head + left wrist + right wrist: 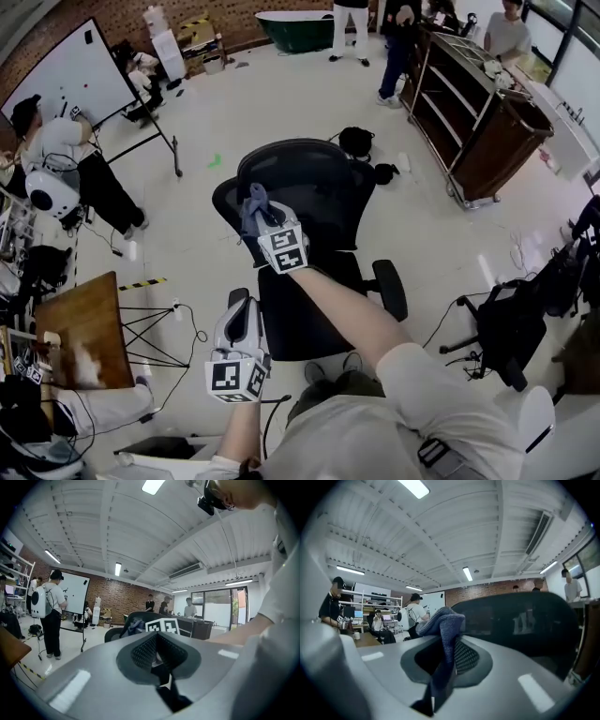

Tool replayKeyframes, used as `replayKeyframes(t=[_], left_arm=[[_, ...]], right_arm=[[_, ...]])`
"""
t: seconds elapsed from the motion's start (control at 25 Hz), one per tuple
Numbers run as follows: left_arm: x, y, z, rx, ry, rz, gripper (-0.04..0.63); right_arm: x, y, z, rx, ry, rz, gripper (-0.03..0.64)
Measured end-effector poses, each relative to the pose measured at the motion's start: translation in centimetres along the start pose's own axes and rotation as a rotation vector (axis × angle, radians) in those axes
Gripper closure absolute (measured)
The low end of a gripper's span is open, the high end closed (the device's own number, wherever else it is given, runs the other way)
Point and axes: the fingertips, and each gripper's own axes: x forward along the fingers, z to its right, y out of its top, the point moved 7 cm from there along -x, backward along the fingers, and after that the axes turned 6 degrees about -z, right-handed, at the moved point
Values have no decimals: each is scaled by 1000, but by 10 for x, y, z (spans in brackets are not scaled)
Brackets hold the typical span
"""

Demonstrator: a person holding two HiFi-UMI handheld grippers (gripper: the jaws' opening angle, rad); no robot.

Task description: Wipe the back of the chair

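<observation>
Your right gripper (264,219) clamps one blue cloth (253,201) against the single chair (328,183); your left gripper (240,307), closed and empty, hangs beside it.

Chair (323,192): black, mesh backrest, two armrests, standing upright. Cloth (254,206): blue-grey, bunched into a wad, at the backrest's upper left edge.
</observation>
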Motion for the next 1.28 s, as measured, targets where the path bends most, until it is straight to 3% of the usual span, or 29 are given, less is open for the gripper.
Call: replayKeyframes(t=[0.16,0.28,0.4,0.52,0.68,0.84,0.96,1.08,1.28], left_arm=[[-2,-1,-13,3,55,-20,528],[-6,-11,-31,-10,71,-48,528],[-4,-14,-43,-20,53,-52,528],[-10,-29,-38,-26,15,-52,528],[-5,-43,-25,-32,-36,-56,528],[0,-43,-14,-27,-57,-53,528],[1,-32,-9,-21,-42,-30,528],[-4,-17,-12,-20,-16,-12,528],[-1,-7,-21,-20,49,-5,528]], right_arm=[[48,-21,-10,4,-4,-32,571],[48,-21,12,-32,-60,-11,571],[19,-26,71,-1,-193,0,571],[-37,-61,134,9,-335,-16,571],[-84,-89,180,-21,-403,-18,572],[-86,-77,150,-21,-331,8,571],[-65,-68,77,-73,-165,28,572],[-8,-83,-2,-53,-10,-20,572],[93,-105,-47,-18,35,-148,572]])
